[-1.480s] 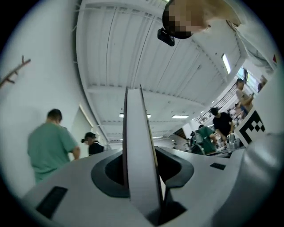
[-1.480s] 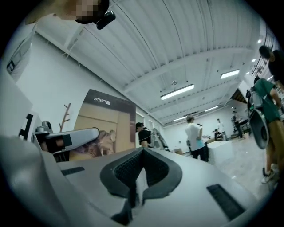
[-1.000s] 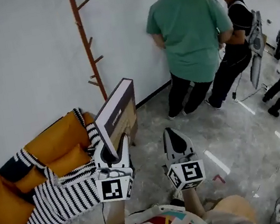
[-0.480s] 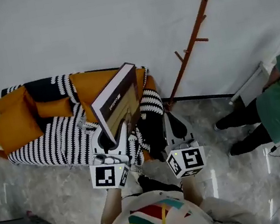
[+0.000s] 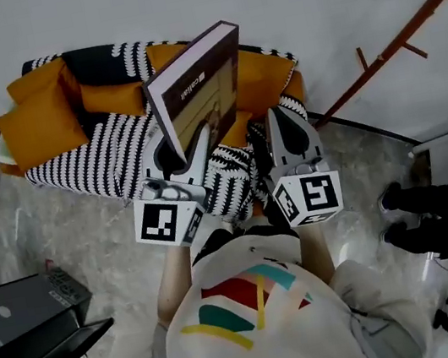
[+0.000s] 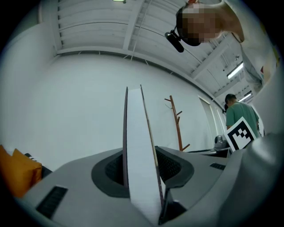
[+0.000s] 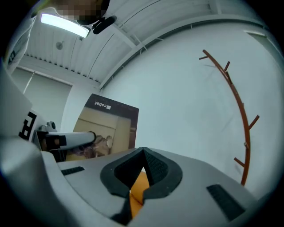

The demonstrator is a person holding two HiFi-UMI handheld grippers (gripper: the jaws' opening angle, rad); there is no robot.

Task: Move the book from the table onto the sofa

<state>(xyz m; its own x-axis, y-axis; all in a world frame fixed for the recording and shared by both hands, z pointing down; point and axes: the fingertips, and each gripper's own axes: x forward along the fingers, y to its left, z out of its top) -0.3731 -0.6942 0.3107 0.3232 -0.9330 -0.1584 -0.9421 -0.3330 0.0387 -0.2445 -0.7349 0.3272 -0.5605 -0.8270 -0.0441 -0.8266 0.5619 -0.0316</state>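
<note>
While the left claw (image 5: 183,148) pinches the bottom edge of the upright book (image 5: 196,93), its long side rising straight above the claw, the striped sofa (image 5: 106,165) lies just ahead and below, with the right claw (image 5: 284,120) pressed together, empty, alongside.

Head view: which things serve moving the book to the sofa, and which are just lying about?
In the job: book, left gripper holding it, sofa.
Lying about: coat rack, black case on the floor.
</note>
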